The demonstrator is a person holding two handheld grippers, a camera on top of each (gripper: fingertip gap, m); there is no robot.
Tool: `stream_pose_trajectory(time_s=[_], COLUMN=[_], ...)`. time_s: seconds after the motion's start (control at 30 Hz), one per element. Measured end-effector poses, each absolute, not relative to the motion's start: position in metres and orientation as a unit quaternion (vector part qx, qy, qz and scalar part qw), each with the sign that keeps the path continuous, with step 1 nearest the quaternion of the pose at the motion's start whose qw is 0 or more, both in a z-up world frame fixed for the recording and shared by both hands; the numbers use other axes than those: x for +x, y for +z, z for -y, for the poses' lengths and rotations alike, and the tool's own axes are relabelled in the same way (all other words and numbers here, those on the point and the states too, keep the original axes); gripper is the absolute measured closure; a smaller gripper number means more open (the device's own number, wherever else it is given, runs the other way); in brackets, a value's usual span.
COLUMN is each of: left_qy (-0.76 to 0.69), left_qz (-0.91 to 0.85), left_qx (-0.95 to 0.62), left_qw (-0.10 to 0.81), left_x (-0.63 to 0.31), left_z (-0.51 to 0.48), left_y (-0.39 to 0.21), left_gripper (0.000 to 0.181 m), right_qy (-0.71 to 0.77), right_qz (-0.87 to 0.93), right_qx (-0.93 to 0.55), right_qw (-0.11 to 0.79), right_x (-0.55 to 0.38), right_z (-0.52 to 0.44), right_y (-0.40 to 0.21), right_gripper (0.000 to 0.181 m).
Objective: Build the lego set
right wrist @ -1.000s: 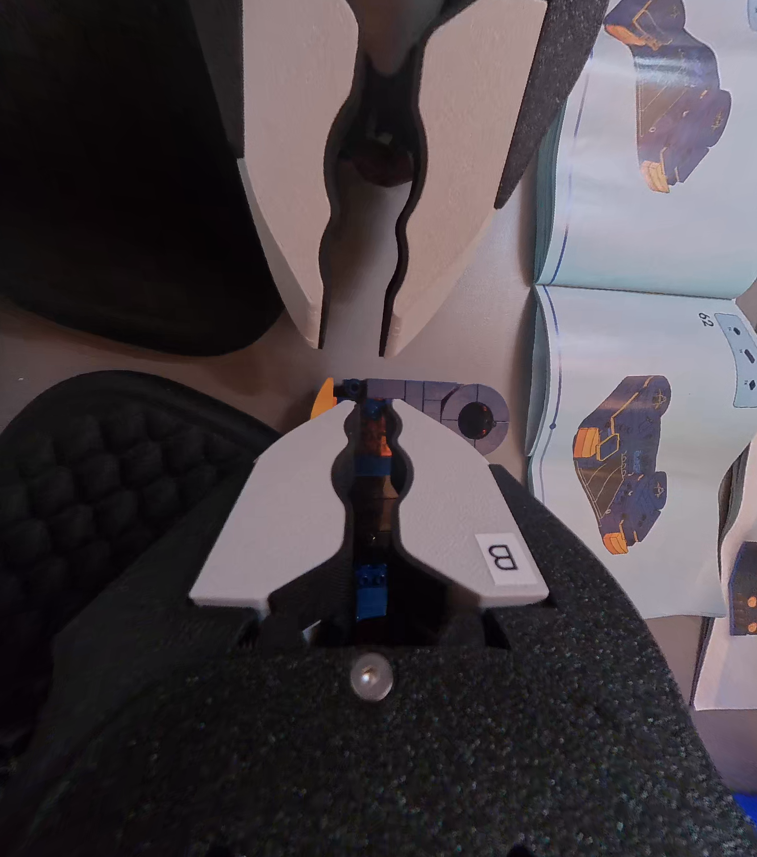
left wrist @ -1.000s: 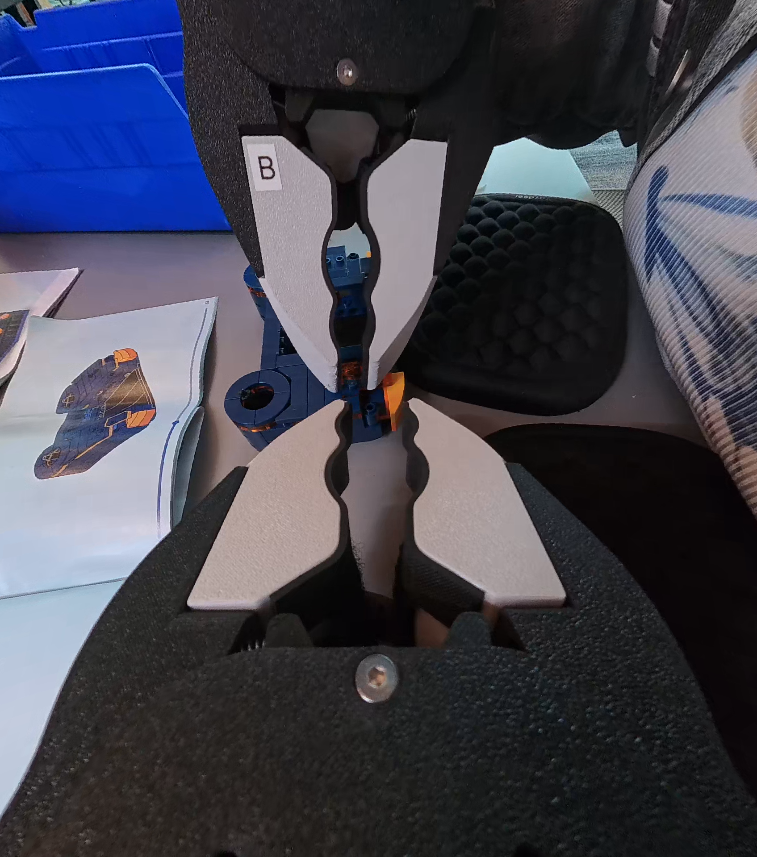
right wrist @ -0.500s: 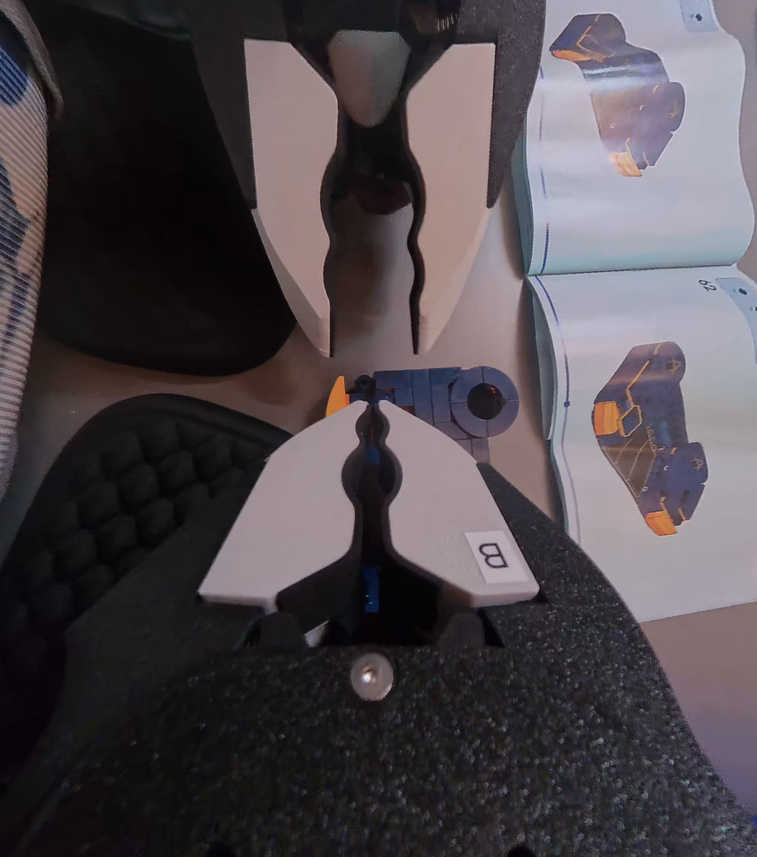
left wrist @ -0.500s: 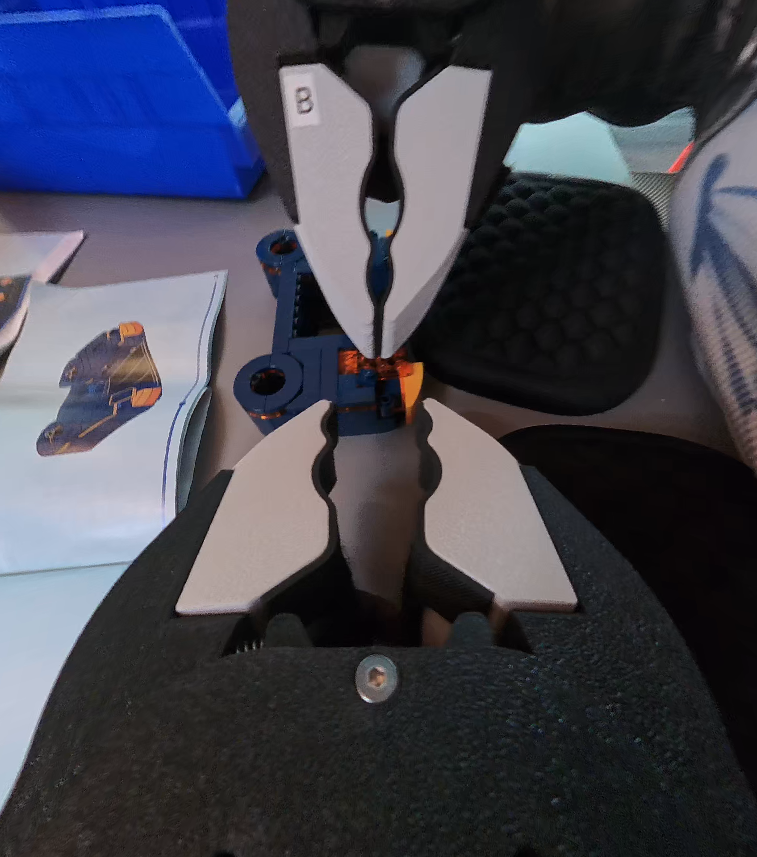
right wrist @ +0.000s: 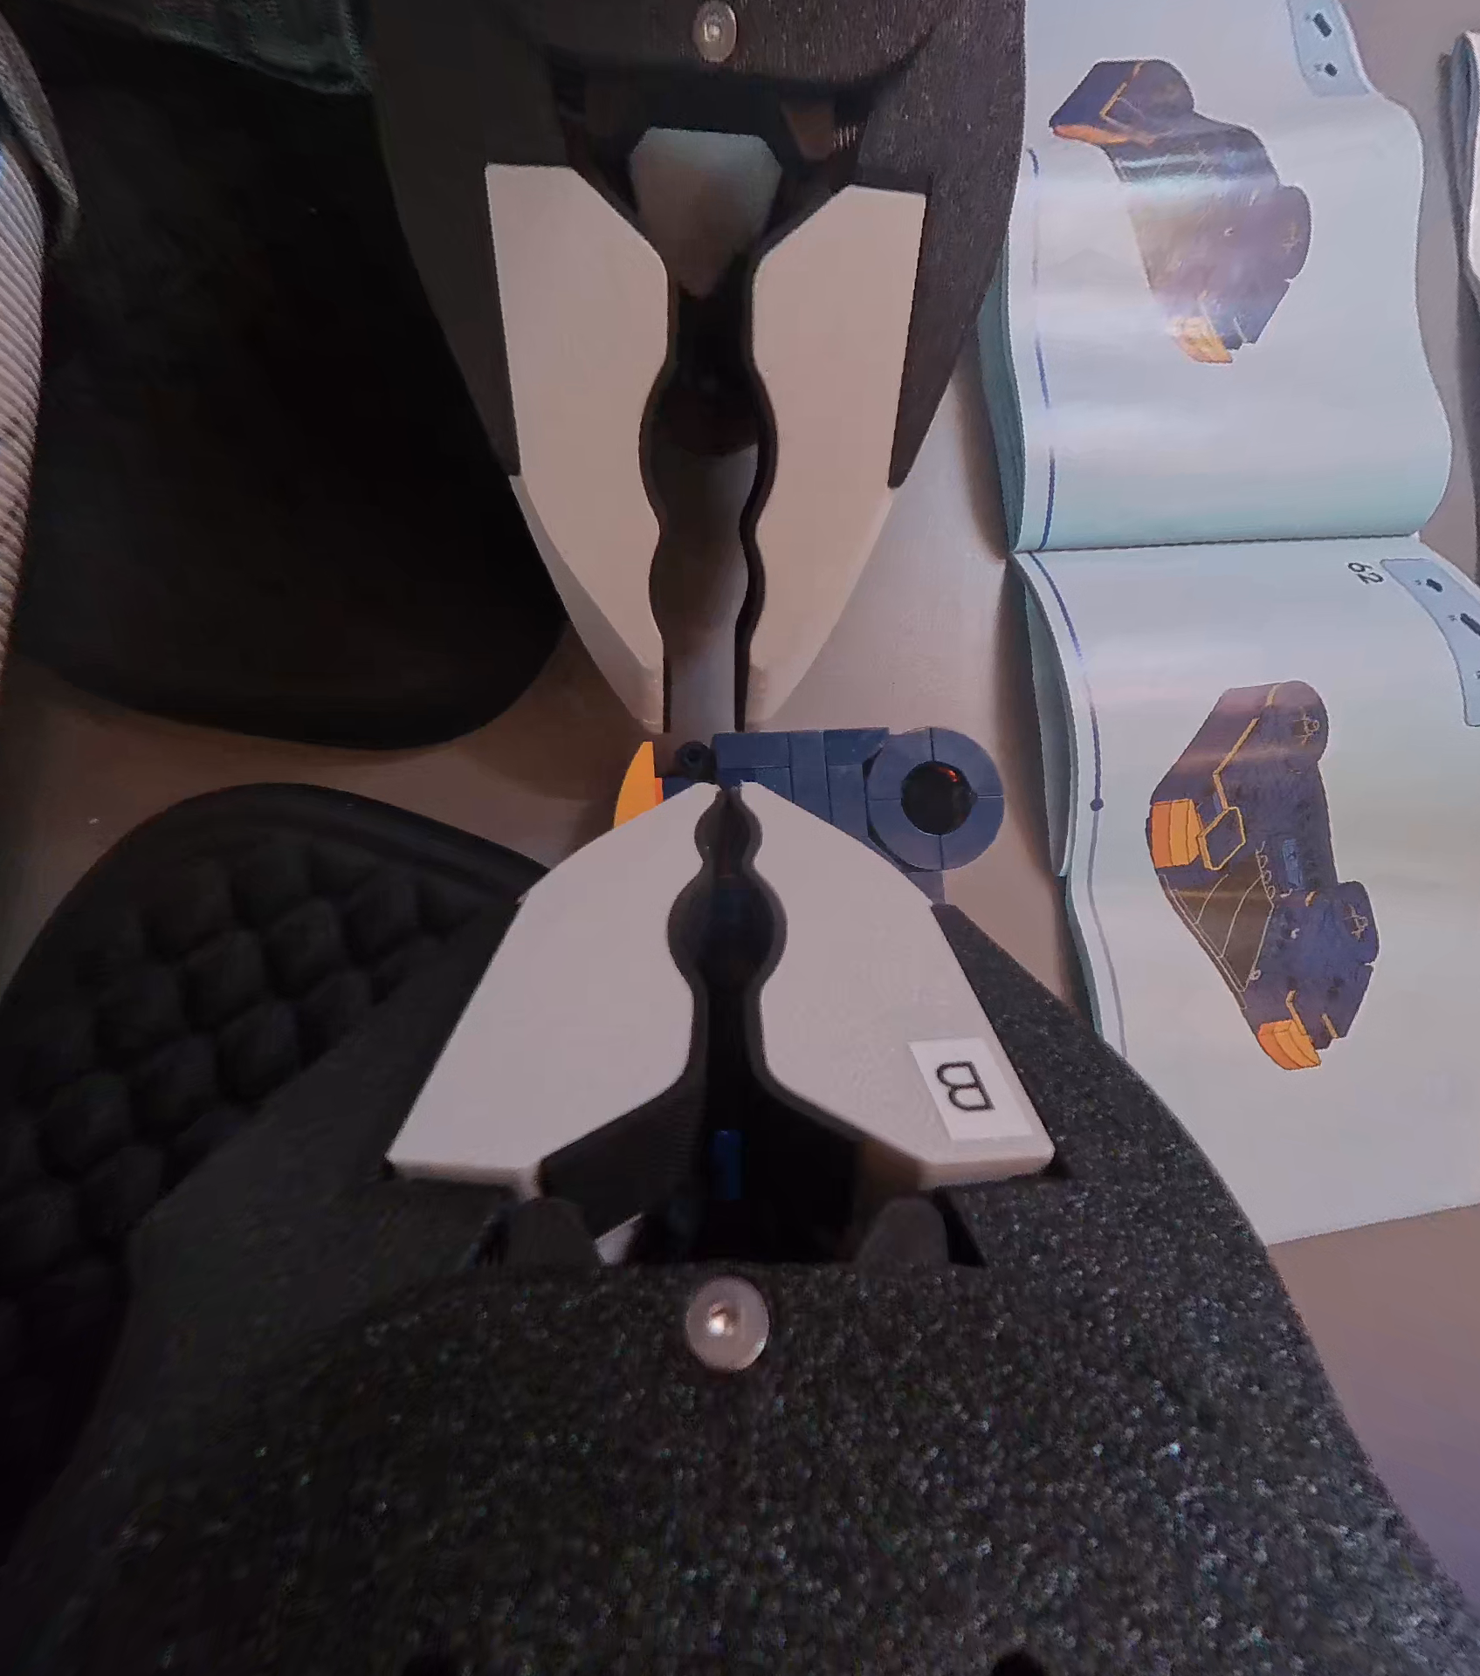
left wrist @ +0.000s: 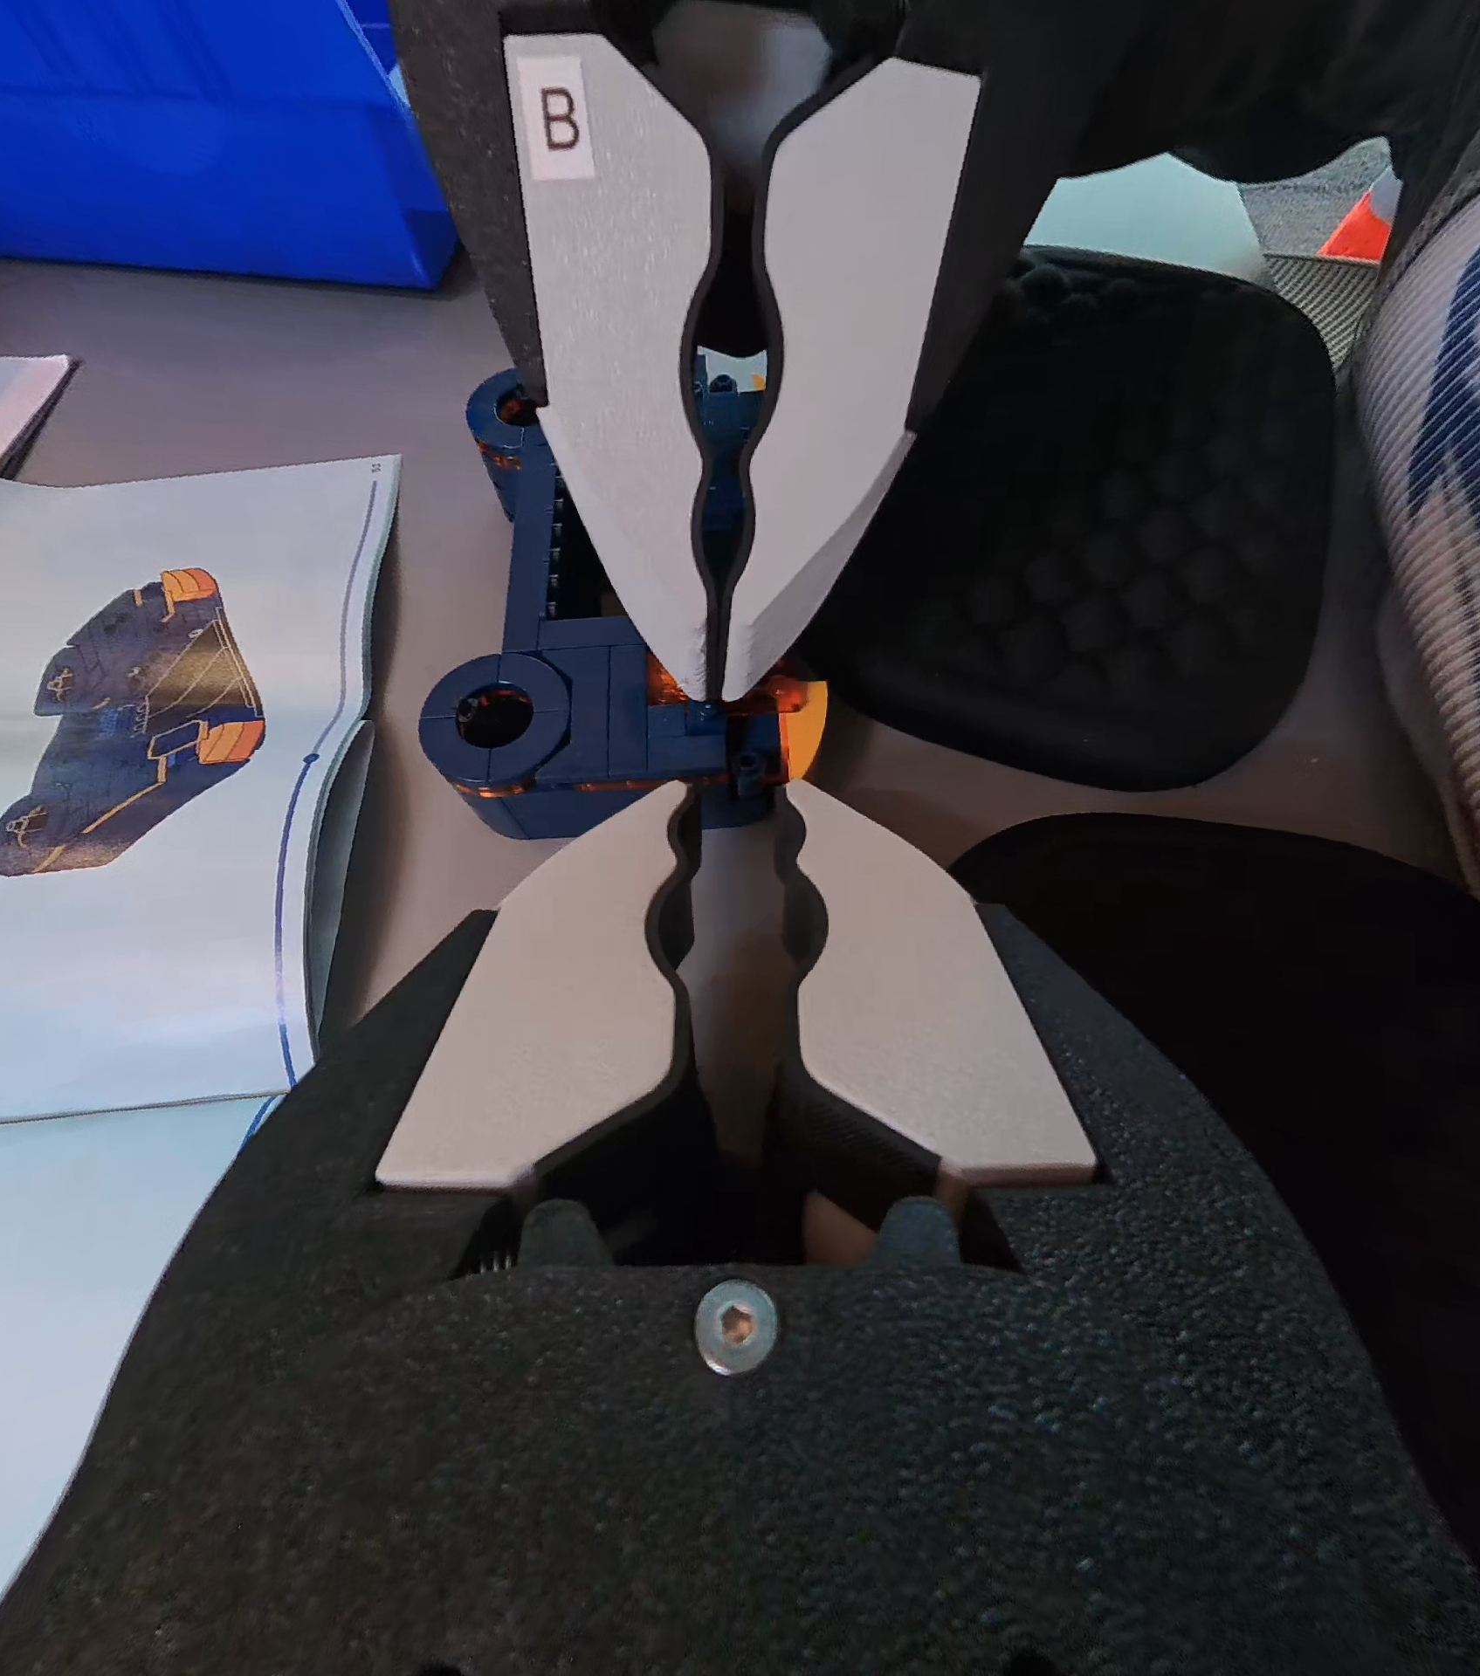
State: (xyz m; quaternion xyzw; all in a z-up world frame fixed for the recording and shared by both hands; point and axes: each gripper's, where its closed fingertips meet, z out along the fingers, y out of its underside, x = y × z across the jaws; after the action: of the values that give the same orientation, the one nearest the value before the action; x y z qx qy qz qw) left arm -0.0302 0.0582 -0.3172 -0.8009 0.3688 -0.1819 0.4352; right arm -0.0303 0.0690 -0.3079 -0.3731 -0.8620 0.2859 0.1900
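A dark blue lego model (left wrist: 591, 725) with orange parts lies on a grey table (left wrist: 201, 363), between two grey-fingered tongs that face each other tip to tip.

In the left wrist view, the left gripper (left wrist: 736, 794) reaches in from the near edge. Its fingers are spread a little, with table showing in the gap, and their tips sit just at the near edge of the model, holding nothing. The right gripper (left wrist: 715, 676) comes down from the far side with its fingers pressed together; their tips rest on the model's top, at its translucent orange part. Whether anything is pinched between them cannot be told.

The model's round blue ring end points left, toward an open instruction booklet (left wrist: 128, 771) lying just beside it. Its rounded orange piece is at the right end, near a black quilted pad (left wrist: 1081, 544). A blue bin (left wrist: 155, 136) stands at the far left.

In the right wrist view the same model (right wrist: 818, 780) lies between the two sets of tips, the right gripper (right wrist: 722, 796) near and the left gripper (right wrist: 700, 721) beyond.
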Motion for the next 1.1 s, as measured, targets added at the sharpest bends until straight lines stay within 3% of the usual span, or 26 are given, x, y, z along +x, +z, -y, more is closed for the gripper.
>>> stream_pose_trajectory(time_s=[0.5,1.1], left_qy=[-0.175,-0.223], left_qz=[-0.373,-0.35], left_qx=[-0.807,-0.831], left_qw=[0.422,0.371], left_x=[-0.03,-0.03], left_z=[-0.058,-0.059], left_y=[-0.322,-0.331], left_gripper=[0.175,0.178], right_qy=[0.243,0.2], right_qz=[0.876,0.871], right_qx=[-0.377,-0.446], right_qw=[0.178,0.036], right_x=[-0.033,-0.034], right_z=[-0.07,-0.072], right_y=[-0.308,-0.311], right_gripper=[0.181,0.181])
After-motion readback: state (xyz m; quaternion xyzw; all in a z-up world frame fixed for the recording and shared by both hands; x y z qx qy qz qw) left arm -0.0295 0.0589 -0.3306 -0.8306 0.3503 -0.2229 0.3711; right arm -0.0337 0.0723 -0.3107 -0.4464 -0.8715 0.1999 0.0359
